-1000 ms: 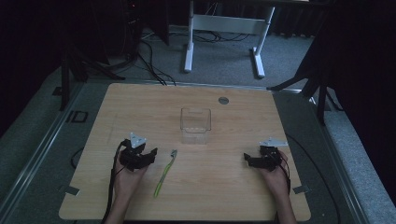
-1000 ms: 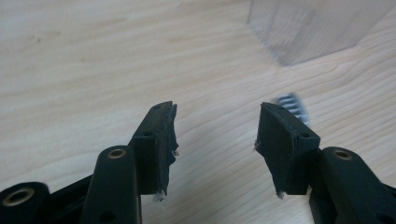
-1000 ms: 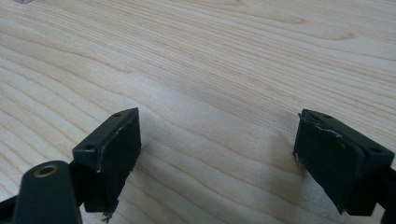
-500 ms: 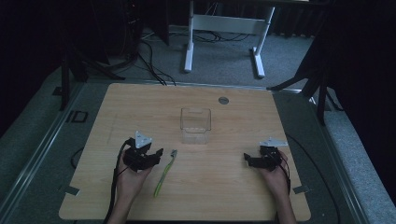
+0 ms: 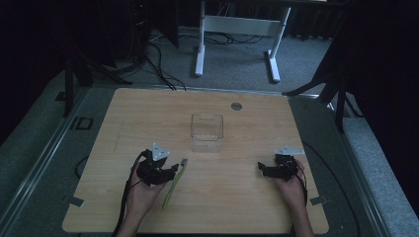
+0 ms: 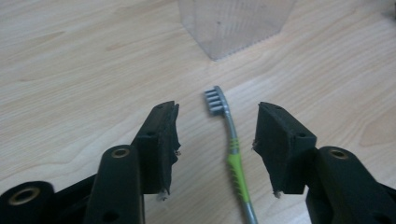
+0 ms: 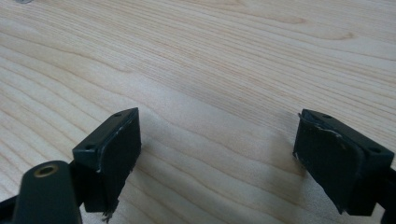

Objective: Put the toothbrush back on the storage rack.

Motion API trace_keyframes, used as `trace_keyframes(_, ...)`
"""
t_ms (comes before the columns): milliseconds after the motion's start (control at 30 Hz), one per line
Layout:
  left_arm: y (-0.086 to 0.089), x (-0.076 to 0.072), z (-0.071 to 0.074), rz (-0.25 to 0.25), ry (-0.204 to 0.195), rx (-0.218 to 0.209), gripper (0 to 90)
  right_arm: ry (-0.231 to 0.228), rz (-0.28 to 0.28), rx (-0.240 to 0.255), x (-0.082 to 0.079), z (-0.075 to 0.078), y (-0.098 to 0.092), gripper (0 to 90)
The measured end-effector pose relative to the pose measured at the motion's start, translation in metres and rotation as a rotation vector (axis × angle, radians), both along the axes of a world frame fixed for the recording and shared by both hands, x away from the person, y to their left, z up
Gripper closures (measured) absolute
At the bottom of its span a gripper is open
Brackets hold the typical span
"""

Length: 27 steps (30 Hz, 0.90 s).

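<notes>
Item: toothbrush (image 6: 232,154), green and grey, flat on the worktop (image 5: 237,197), lying between the pads of the left hand-held gripper (image 6: 217,140), whose wide jaws have just been closing, untouched. Advice: centre on the handle and close squarely. Clear container (image 5: 207,132) just beyond: appears empty. Right hand-held gripper (image 7: 217,154): wide, over bare wood.

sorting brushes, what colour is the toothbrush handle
Green and grey toothbrush handle; clearest in the left gripper view.

room: dim | floor (image 5: 237,69): grey carpet | white desk frame (image 5: 237,24) behind | cables (image 5: 158,54) on floor
</notes>
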<state>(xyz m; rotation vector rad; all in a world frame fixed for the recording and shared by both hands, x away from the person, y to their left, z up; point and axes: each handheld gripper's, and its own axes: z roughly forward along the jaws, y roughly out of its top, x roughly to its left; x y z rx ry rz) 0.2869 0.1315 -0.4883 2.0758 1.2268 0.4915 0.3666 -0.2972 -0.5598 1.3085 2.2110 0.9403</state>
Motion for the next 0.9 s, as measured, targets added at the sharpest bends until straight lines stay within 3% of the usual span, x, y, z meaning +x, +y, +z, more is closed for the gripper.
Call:
trace_keyframes(300, -0.006, -0.001, -0.001, -0.015, 0.038, 0.035, 51.8, 0.000, 0.000, 0.000, 0.000, 0.000, 0.000, 14.8)
trace_keyframes(633, -0.012, 0.003, -0.006, -0.063, 0.116, 0.066, 53.8, 0.000, 0.000, 0.000, 0.000, 0.000, 0.000, 14.8)
trace_keyframes(900, -0.011, 0.008, -0.008, -0.072, 0.171, 0.077, 54.9, 0.000, 0.000, 0.000, 0.000, 0.000, 0.000, 14.8)
